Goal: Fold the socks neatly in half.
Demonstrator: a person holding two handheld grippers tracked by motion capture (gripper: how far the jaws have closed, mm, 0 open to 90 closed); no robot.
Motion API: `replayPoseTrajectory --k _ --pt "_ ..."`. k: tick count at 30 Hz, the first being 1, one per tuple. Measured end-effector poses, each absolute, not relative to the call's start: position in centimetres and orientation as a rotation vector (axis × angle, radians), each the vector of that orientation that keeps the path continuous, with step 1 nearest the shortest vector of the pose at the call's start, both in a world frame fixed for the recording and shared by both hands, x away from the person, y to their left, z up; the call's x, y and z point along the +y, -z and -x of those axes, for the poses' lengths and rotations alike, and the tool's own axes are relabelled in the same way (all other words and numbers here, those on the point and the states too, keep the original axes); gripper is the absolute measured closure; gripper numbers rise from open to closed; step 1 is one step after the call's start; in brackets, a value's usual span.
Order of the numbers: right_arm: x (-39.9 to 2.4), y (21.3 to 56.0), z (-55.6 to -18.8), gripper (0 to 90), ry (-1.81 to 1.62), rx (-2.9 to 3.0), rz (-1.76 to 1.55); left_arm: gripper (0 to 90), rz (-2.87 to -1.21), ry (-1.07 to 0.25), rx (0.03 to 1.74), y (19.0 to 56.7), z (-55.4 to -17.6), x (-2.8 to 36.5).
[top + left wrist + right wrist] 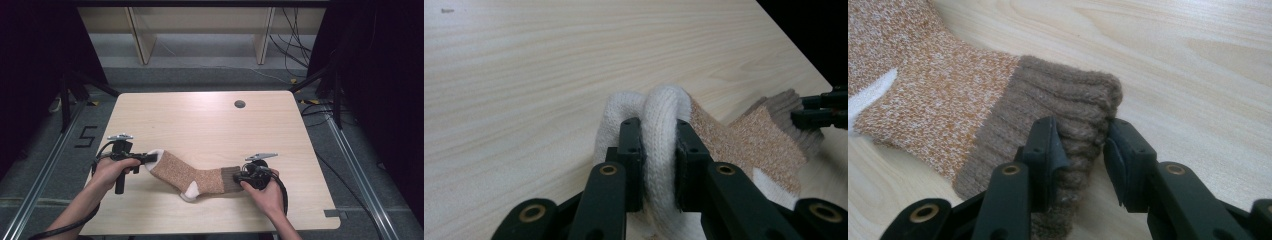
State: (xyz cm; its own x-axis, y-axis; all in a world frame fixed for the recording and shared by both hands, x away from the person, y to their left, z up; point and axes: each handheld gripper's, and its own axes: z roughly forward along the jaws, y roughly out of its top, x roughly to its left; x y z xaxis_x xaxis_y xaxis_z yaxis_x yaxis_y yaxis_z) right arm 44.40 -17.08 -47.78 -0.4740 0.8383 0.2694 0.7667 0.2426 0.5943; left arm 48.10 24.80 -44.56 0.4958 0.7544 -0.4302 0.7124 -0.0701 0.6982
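A brown-orange speckled sock (190,175) with a white toe, a white heel and a brown ribbed cuff lies along the front of the wooden table (200,120). My left gripper (152,158) is at the sock's left end. In the left gripper view it (659,135) is shut on the white toe (664,100), which bulges up between the pads. My right gripper (239,177) is at the cuff end. In the right gripper view its jaws (1083,137) straddle a corner of the brown cuff (1063,95), with a gap still showing beside one pad. The cuff lies flat, unsqueezed.
A dark round hole (240,104) sits in the table near its far edge. The table's front edge runs just behind both hands. Beyond the table stand wooden shelf legs (142,40), and cables (295,45) lie on the floor at the right.
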Motion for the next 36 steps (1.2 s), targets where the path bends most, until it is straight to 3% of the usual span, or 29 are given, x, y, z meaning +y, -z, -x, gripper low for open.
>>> replayPoseTrajectory --k 36 --pt "-15.8 47.7 -45.2 66.0 -1.039 2.405 -1.532 77.1 -1.744 -0.123 1.153 41.3 -48.0 23.6"
